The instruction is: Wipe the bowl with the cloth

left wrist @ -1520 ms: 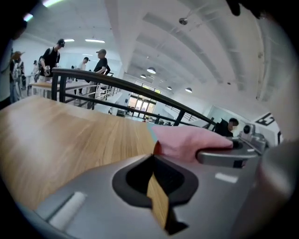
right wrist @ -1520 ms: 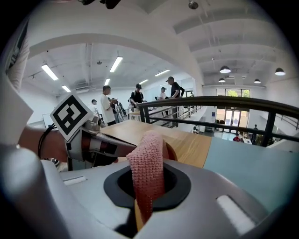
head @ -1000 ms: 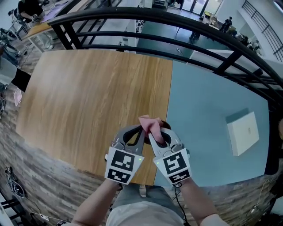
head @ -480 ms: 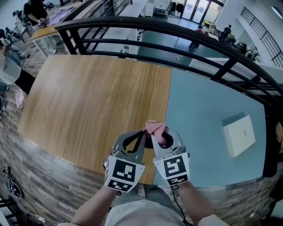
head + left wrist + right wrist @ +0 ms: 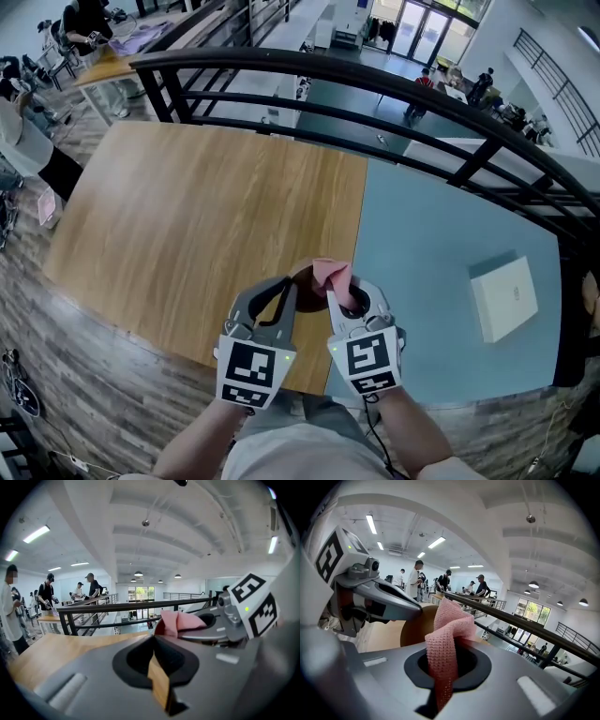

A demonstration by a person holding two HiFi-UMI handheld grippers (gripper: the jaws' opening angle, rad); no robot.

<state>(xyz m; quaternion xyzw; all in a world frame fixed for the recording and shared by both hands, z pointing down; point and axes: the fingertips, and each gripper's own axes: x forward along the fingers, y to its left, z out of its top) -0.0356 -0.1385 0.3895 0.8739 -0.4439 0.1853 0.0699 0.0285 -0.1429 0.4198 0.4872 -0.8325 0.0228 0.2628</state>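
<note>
Both grippers are held up above the table's near edge in the head view. My left gripper (image 5: 289, 287) is shut on the rim of a brown bowl (image 5: 306, 278), which mostly hides behind the jaws. In the left gripper view the bowl's wall (image 5: 159, 682) shows as a tan strip pinched between the jaws of the left gripper (image 5: 155, 641). My right gripper (image 5: 336, 283) is shut on a pink knitted cloth (image 5: 330, 272). The cloth (image 5: 446, 632) sticks out past the jaws of the right gripper (image 5: 449, 645), right beside the bowl (image 5: 417, 626).
Below lie a wooden tabletop (image 5: 187, 216) and, to its right, a blue tabletop (image 5: 431, 234) bearing a white box (image 5: 504, 298). A black railing (image 5: 375, 80) runs along the far side. People stand at desks in the distance.
Both grippers have risen together with the bowl and the cloth. The cloth stays against the bowl, now bunched closer to the right jaws.
</note>
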